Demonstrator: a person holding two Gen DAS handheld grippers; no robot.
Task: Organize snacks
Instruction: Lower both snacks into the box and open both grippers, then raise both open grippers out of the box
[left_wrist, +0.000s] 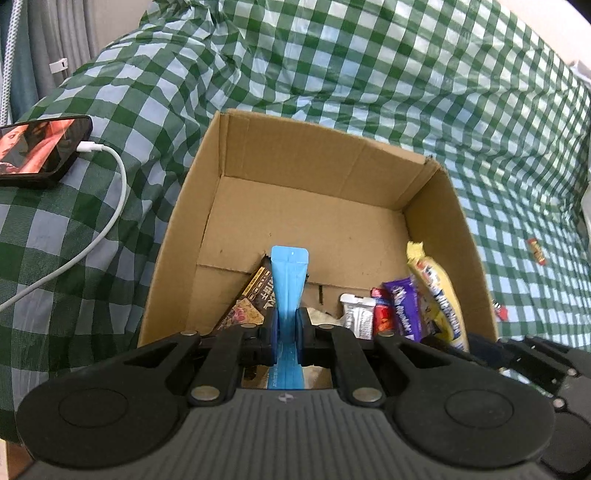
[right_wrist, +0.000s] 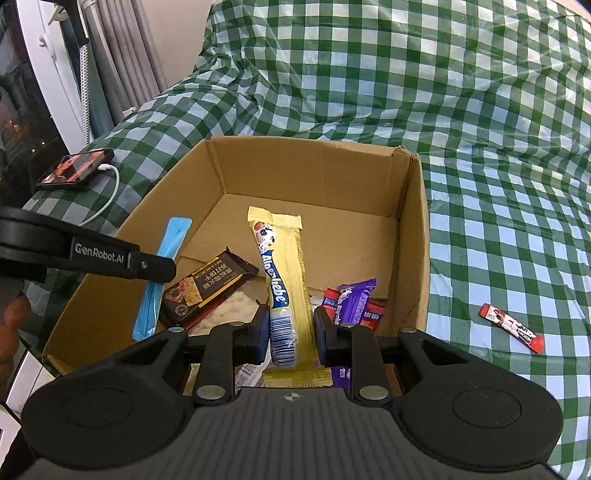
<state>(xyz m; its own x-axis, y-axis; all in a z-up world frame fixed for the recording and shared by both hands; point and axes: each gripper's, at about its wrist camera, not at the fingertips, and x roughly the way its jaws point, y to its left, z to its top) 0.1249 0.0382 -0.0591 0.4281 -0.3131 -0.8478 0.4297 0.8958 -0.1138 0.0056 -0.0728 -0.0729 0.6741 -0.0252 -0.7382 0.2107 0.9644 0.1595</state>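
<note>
The cardboard box (right_wrist: 413, 229) sits open on the green checked cloth (right_wrist: 480, 110), and both grippers hang over its near edge. The left gripper (left_wrist: 287, 325) has its pads pressed tight on a thin blue sachet (left_wrist: 290, 280), which stands upright with its top toward 12 o'clock over the box floor. The right gripper (right_wrist: 290, 328) is closed on a long yellow candy pack (right_wrist: 288, 273), the pads squeezing its lower end while the rest points to 12 o'clock inside the box.

On the box floor lie a dark brown biscuit pack (right_wrist: 207, 288) at about 10 o'clock from the yellow pack, a purple wrapper (right_wrist: 352, 299) and a red wrapper (right_wrist: 369, 314) at 3 o'clock, and, in the left wrist view, a small silver-white packet (left_wrist: 358, 317). A pale packet under the brown one is mostly hidden, and its print cannot be read.

Outside the box, a red stick sachet (right_wrist: 511, 326) lies on the cloth at 3 o'clock. A phone (left_wrist: 40, 147) with a white cable (left_wrist: 110, 206) rests at 10 o'clock; curtains beyond are cut off by the frame.
</note>
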